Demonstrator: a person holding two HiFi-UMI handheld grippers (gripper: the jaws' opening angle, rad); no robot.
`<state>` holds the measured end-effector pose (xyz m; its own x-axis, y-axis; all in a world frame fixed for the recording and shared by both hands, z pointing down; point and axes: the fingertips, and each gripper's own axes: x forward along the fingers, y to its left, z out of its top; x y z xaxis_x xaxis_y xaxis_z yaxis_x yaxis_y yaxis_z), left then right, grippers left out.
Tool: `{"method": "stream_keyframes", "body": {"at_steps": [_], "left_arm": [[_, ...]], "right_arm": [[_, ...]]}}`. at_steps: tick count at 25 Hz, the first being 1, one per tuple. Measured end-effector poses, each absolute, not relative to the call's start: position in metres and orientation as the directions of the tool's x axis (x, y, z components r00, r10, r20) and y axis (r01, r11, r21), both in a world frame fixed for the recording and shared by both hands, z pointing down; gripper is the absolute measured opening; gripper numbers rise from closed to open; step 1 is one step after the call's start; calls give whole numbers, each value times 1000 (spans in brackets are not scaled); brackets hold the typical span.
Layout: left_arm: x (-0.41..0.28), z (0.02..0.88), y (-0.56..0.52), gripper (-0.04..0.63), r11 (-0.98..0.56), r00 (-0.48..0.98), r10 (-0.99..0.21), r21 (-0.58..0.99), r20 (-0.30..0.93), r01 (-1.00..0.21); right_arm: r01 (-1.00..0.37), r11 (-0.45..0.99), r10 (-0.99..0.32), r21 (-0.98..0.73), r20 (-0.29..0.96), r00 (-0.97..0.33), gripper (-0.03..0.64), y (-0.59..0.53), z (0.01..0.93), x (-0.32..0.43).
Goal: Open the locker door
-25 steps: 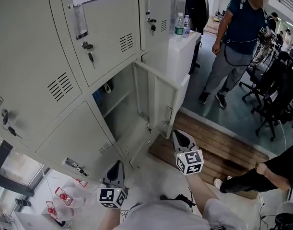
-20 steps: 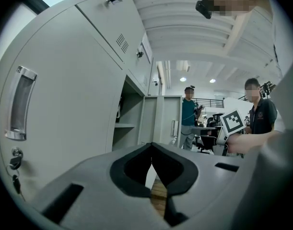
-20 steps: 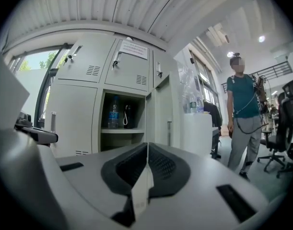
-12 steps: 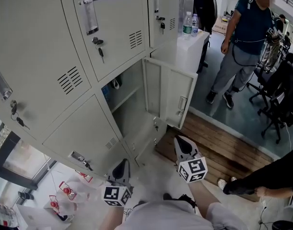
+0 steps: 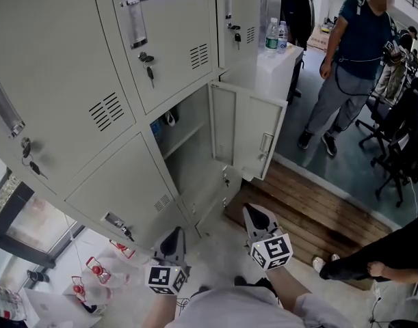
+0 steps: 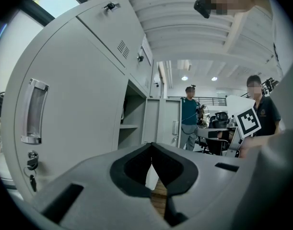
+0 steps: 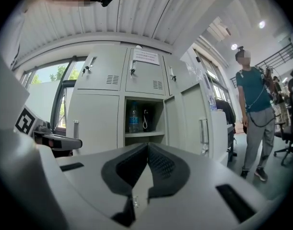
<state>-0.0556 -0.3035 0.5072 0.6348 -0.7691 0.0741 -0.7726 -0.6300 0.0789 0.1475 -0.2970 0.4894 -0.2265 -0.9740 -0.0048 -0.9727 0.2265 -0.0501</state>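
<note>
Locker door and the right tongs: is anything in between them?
Nothing stands there. In the head view, only bare wooden floor boards lie between the open locker door and the shut right tongs.

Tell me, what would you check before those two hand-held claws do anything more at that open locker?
1. Locker door swung open, compartment showing: ok.
2. Left gripper jaws together, nothing between them: ok.
3. Right gripper jaws together, nothing between them: ok.
4. Both grippers held low, apart from the door, touching nothing: ok.
5. Bottle standing upright on the shelf inside: ok.
6. Person standing beyond the door, clear of its swing: cannot tell.
</note>
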Motion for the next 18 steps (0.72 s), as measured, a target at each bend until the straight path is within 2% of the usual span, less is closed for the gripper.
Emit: {"method": "stream_keyframes", "body": {"at_steps": [18], "left_arm": [[-54,503,-301,2,-640,644,-762,81,58,-764]], "right_arm": [[-970,236,-972,-59,-15,-235,14,-288,486,138]]}}
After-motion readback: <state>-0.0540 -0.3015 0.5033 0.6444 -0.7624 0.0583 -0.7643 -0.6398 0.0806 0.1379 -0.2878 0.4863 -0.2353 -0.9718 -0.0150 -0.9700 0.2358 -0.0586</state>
